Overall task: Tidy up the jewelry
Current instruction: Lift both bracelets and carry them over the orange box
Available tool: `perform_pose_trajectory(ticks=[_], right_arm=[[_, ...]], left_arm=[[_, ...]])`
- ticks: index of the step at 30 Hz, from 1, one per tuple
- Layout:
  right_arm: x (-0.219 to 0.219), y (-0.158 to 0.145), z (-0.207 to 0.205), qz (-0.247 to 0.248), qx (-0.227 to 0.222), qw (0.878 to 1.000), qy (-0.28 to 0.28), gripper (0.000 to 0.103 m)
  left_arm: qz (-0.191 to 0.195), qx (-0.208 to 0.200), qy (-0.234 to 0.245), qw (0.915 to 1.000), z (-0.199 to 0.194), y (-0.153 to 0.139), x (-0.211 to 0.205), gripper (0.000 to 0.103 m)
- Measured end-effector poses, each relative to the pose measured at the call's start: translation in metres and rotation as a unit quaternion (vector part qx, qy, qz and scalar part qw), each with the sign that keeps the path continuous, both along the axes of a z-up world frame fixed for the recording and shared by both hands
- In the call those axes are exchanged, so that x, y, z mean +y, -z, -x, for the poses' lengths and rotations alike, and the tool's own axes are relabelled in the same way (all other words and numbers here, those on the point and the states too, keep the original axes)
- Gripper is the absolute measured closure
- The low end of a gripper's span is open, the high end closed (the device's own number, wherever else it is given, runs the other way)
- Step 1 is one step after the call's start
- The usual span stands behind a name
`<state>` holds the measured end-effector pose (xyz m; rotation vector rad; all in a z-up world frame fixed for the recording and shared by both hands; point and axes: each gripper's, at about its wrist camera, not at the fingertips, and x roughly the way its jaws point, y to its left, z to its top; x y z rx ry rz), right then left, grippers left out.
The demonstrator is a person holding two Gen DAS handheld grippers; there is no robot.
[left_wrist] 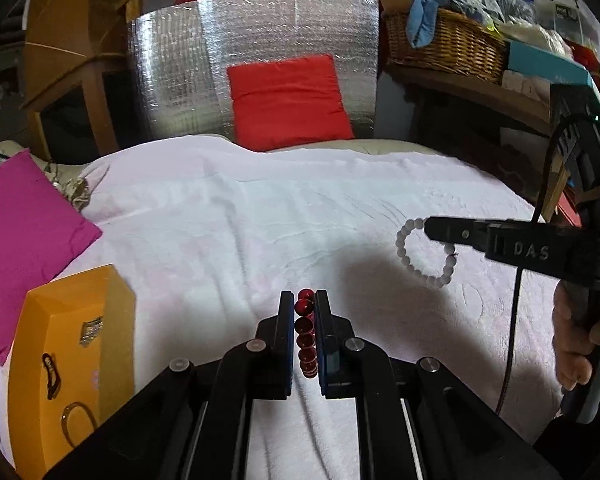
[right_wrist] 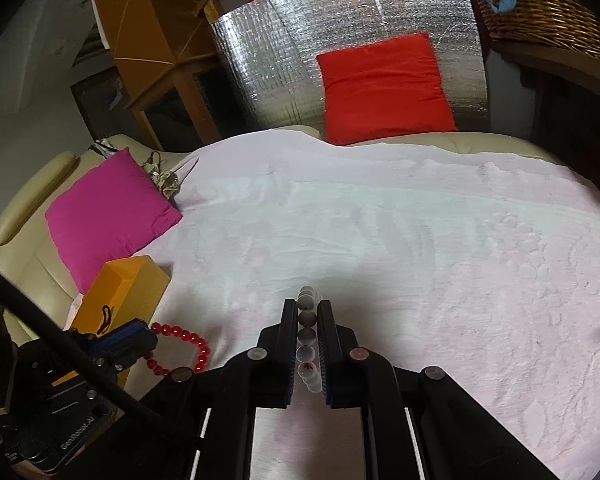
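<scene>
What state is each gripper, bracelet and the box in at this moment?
left gripper: shut on red bead bracelet, held above the blanket.
red bead bracelet: clamped between the fingers, loop hanging free.
right gripper: shut on white bead bracelet.
white bead bracelet: gripped, loop dangling.
orange box: closed, lying on the blanket edge.
</scene>
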<state>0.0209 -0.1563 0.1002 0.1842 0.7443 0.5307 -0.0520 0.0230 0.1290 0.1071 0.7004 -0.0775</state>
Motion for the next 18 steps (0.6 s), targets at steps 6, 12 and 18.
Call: perform_pose_trajectory(ticks=[6,12,18], right_arm=[[0.031,-0.004,0.007,-0.001,-0.007,1.000,-0.021,0.092],[0.065,-0.007,0.019,-0.001,-0.014,0.999,-0.050,0.092],[0.094,-0.015,0.040,0.026,-0.043,0.996,-0.070,0.092]], left_arm=[[0.008,-0.018,-0.024,0.9995,0.017,-0.013,0.024,0.093],[0.018,-0.038,-0.053,0.9977,0.039,-0.025,0.048,0.093],[0.025,-0.052,-0.086,0.9947,0.054,-0.030,0.070,0.093]])
